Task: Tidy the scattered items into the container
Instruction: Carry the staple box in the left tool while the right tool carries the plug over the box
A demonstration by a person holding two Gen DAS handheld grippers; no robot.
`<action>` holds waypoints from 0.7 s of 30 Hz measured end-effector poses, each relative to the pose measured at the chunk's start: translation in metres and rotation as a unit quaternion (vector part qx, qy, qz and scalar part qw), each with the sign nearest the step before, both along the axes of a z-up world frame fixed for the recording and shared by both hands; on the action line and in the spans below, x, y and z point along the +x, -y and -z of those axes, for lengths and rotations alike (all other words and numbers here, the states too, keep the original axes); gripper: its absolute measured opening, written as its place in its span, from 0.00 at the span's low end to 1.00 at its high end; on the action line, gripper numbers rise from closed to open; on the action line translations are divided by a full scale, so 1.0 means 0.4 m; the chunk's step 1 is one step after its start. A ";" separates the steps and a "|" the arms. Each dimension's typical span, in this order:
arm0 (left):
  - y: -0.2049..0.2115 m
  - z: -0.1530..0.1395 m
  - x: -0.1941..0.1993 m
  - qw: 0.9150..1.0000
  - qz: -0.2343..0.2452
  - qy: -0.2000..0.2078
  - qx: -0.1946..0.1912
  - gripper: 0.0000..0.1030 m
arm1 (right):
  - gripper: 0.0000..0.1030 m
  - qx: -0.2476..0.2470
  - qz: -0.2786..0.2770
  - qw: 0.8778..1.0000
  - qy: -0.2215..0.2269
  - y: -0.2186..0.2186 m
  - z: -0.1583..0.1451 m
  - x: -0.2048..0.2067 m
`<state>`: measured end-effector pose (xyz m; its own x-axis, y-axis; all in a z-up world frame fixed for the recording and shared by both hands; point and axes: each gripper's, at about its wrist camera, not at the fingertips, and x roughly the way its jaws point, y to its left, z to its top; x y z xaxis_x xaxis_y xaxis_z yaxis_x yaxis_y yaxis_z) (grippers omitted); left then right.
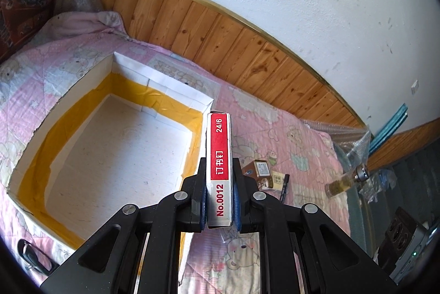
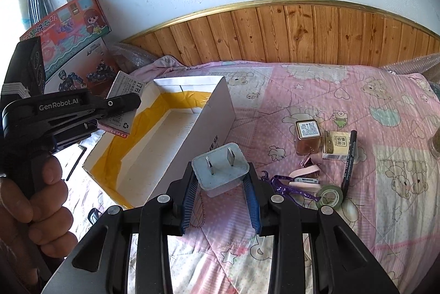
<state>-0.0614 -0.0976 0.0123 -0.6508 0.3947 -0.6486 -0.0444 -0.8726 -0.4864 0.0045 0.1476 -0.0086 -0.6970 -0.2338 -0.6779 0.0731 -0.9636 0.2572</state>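
Left gripper (image 1: 220, 200): jaws clamping staple box (image 1: 219, 162), hovering beside container (image 1: 110, 129) rim. Right gripper (image 2: 220, 184): jaws gripping plug (image 2: 220, 173) above bed (image 2: 302, 90). Advising: clearing wall before releasing.

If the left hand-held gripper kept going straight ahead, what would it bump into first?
Probably the white box: its staple box points at the near right corner rim, though depth is hard to judge; it might just pass over onto the quilt.

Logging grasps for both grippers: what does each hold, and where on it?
Left gripper clamps a staple box by its near end; right gripper holds a plug adapter by its sides.
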 end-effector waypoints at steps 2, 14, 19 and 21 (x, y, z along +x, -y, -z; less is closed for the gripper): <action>0.011 0.002 -0.008 1.000 -0.004 0.002 0.004 0.15 | 0.34 -0.001 -0.003 1.000 0.000 0.006 -0.007 -0.008; 0.095 0.029 -0.077 0.999 -0.029 0.019 0.025 0.15 | 0.34 0.005 -0.022 1.000 0.001 0.068 -0.037 -0.073; 0.111 0.039 -0.107 0.999 -0.035 0.025 0.027 0.15 | 0.34 0.013 -0.031 0.999 0.000 0.095 -0.042 -0.103; 0.115 0.045 -0.119 0.999 -0.037 0.028 0.027 0.15 | 0.34 0.015 -0.034 0.999 0.002 0.102 -0.042 -0.115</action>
<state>-0.1088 -0.1435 -0.0056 -0.6423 0.3827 -0.6641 0.0473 -0.8450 -0.5327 -0.0414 0.1066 0.0083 -0.6783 -0.2599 -0.6873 0.1372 -0.9637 0.2291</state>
